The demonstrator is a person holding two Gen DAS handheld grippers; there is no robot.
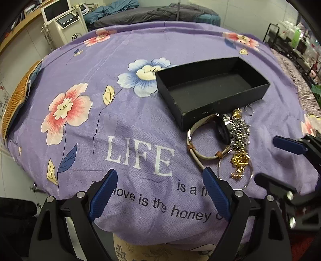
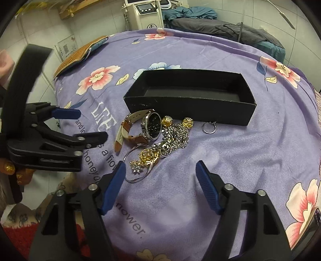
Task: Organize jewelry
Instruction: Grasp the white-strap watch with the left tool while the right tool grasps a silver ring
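An empty black box lies on the purple flowered cloth, also in the left wrist view. In front of it is a heap of jewelry: a watch with a tan and white strap, a silver chain, gold pieces and a thin bangle. A silver ring lies apart by the box wall. My right gripper is open just short of the heap, nothing between its fingers. My left gripper is open over the printed words, left of the heap.
An orange cushion lies at the cloth's left edge. A white machine and dark bedding stand behind. A black shelf rack with bottles is at the far right. A hand holds the left gripper.
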